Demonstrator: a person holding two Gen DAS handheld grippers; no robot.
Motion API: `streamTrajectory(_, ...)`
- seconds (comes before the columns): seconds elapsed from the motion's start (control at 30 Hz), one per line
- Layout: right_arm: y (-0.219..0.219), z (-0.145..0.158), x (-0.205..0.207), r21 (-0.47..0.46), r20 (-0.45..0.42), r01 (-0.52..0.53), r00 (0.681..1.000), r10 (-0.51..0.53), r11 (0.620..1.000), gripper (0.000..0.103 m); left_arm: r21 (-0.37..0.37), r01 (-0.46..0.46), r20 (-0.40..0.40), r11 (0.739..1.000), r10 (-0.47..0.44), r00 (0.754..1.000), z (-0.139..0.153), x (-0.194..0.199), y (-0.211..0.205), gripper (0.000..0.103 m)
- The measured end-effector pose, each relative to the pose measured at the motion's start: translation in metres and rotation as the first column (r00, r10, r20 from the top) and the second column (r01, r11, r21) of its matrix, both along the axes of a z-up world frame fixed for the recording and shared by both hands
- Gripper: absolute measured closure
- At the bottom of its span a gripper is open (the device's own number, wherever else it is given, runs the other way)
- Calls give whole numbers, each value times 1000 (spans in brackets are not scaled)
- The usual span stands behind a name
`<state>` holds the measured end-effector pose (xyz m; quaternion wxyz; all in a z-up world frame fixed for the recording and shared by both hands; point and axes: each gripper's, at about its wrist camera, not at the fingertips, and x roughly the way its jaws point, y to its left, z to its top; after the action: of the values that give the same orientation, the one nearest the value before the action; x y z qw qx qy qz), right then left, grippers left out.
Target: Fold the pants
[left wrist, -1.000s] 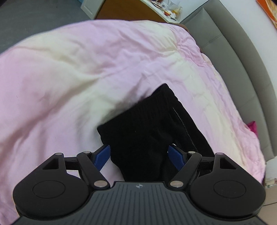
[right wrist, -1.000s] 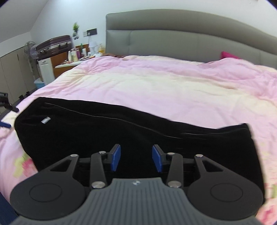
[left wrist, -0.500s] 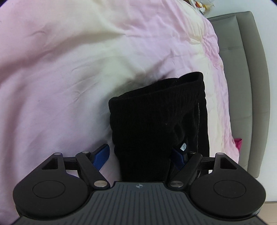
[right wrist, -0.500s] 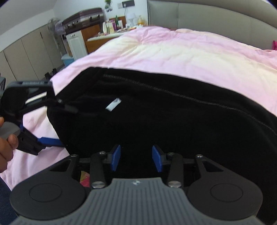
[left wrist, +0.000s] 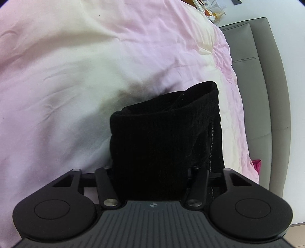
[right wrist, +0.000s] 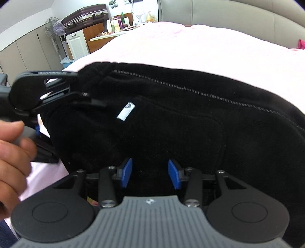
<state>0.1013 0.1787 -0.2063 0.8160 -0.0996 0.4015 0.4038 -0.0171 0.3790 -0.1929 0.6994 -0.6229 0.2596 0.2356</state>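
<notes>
The black pants lie folded lengthwise on the pink and cream duvet, with a small white label near their left end. In the left wrist view the pants' end fills the space between my left gripper's jaws; the pads are hidden in the cloth. My left gripper also shows in the right wrist view, at the pants' left end with the cloth between its jaws. My right gripper is open, its blue pads over the pants' near edge with nothing between them.
A grey padded headboard runs along the far side of the bed. A bedside table with bottles, a white cabinet, a fan and a suitcase stand left of the bed. A hand holds the left gripper.
My left gripper has closed onto the end of the pants; its blue pads have vanished into the cloth. My right gripper has moved left along the pants towards that end and stays open.
</notes>
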Motion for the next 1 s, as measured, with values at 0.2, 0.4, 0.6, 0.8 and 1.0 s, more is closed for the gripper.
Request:
streamTrajectory(0.2,1,-1,3,9,-9,4,1000,-4,1000,63,100,79,13,992,-81,997,19,10,-7,60)
streamTrajectory(0.4,-5,1,6,38,-29,16,999,-15,999,63,262,156,-7,952,-160,987,44,15,-23,61)
streamTrajectory(0.6,-23,8,13,86,-63,43,997,-38,995,62,510,271,-32,817,-296,954,87,23,-62,61)
streamTrajectory(0.8,-63,16,14,101,-58,73,996,-67,992,62,719,374,-144,585,-401,905,117,42,-118,61)
streamTrajectory(1.0,-116,19,32,122,-96,177,981,-166,977,62,828,514,-388,225,-432,814,122,72,-202,61)
